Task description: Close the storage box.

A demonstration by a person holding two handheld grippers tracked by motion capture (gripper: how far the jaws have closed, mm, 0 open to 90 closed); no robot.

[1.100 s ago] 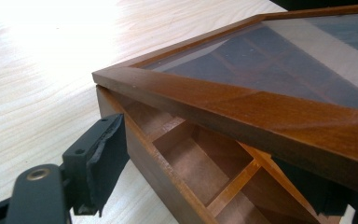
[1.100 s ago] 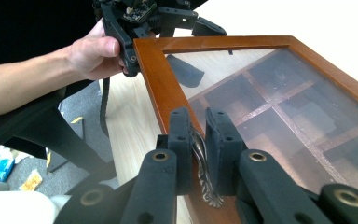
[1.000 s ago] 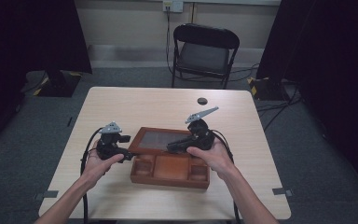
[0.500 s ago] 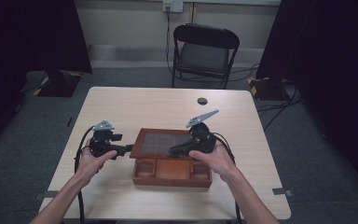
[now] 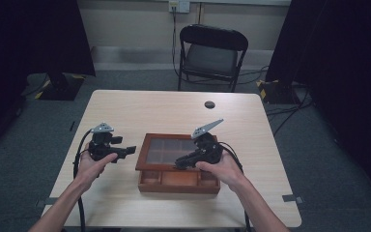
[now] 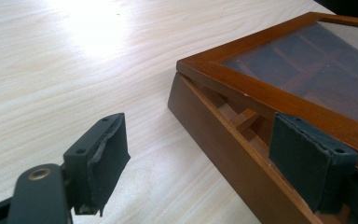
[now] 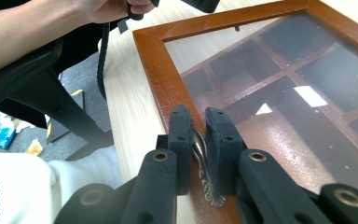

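Small dark disc [image 5: 209, 104] (far table side) unidentifiable.

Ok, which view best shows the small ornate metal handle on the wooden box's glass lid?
The right gripper view: the small ornate metal handle sits close-up, pinched by the right gripper at the glass lid's frame. In the high view that gripper covers it. The left gripper view catches the lid's raised corner.

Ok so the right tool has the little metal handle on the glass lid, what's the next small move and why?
Probably lift the lid higher. The right tool is clamped on the metal handle at the lid's front edge, and the left gripper view shows the lid raised just off the wooden box. The left tool is open beside the box's corner, so it could steady the base.
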